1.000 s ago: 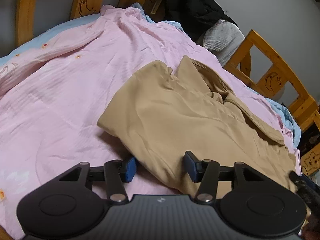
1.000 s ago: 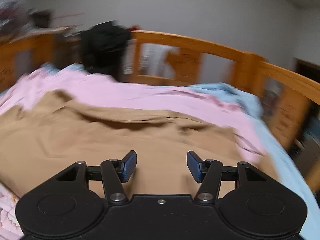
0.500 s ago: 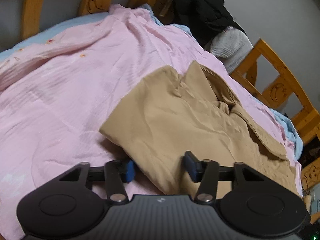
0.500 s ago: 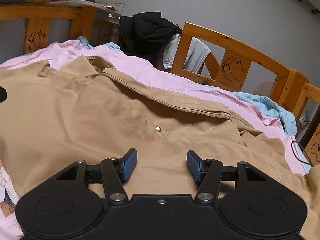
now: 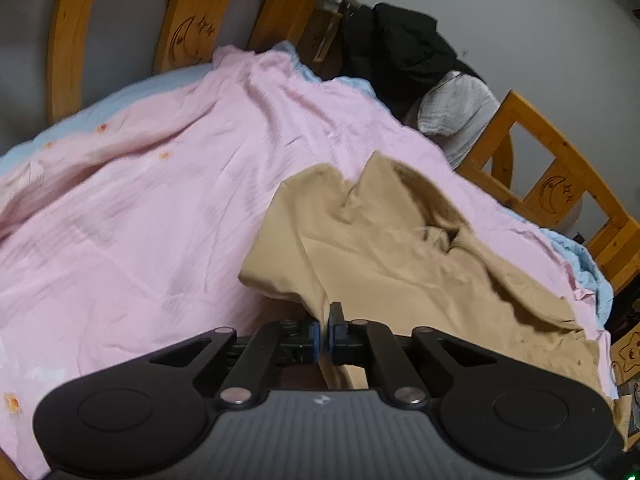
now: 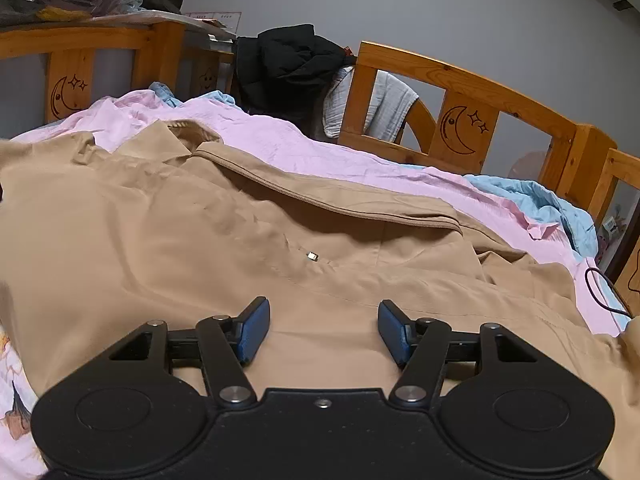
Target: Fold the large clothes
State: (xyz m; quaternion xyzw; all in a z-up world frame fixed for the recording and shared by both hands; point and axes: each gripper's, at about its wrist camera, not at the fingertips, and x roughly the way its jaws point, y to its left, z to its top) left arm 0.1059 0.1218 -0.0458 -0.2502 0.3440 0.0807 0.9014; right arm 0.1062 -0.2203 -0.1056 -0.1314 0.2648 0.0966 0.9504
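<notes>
A large tan jacket lies spread on a pink quilt on the bed. My left gripper is shut on the jacket's near left edge, and the cloth rises in a ridge from the jaws. In the right wrist view the jacket fills the middle, with its collar at the far left and a small metal snap at centre. My right gripper is open and empty, just above the jacket's front panel.
A wooden bed rail with moon and star carvings runs round the far side. A black coat and a white cloth hang on it. A blue blanket and a black cable lie at the right.
My left gripper has closed on the jacket's edge; it was open over it before. My right gripper has stayed open and has steadied over the jacket.
</notes>
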